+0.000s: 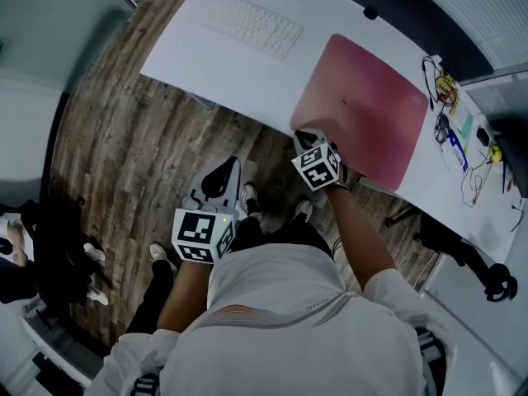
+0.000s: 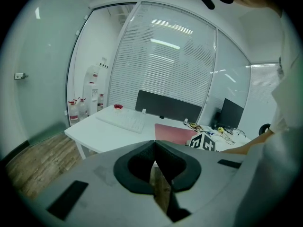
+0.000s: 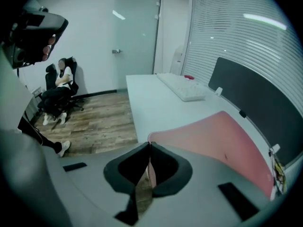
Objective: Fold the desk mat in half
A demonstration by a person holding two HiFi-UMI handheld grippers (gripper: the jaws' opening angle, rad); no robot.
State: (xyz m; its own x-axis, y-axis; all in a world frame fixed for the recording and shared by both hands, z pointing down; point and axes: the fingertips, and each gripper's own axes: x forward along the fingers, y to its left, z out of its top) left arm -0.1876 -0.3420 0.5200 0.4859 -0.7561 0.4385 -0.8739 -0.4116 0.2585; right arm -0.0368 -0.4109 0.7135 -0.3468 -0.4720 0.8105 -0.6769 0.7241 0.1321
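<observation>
Pink desk mat (image 1: 359,110) on the white desk (image 1: 206,48), its near corner pinched by the right gripper (image 1: 304,134).

We see the desk mat spread open on the desk, with one edge running along the desk's front edge. In the right gripper view, the jaws are pressed together on the mat's near corner, and a strip of pink shows between them. To the mat's left, well apart, lies a white keyboard (image 1: 252,21). A tangle of cables (image 1: 450,106) sits just beyond its far right side. We find the left gripper (image 1: 221,176) off the desk, over the wood floor (image 1: 124,155) in front of the person's body. Its jaws are closed against each other with nothing between them. In the right gripper view, a seated person (image 3: 59,86) shows across the room.
</observation>
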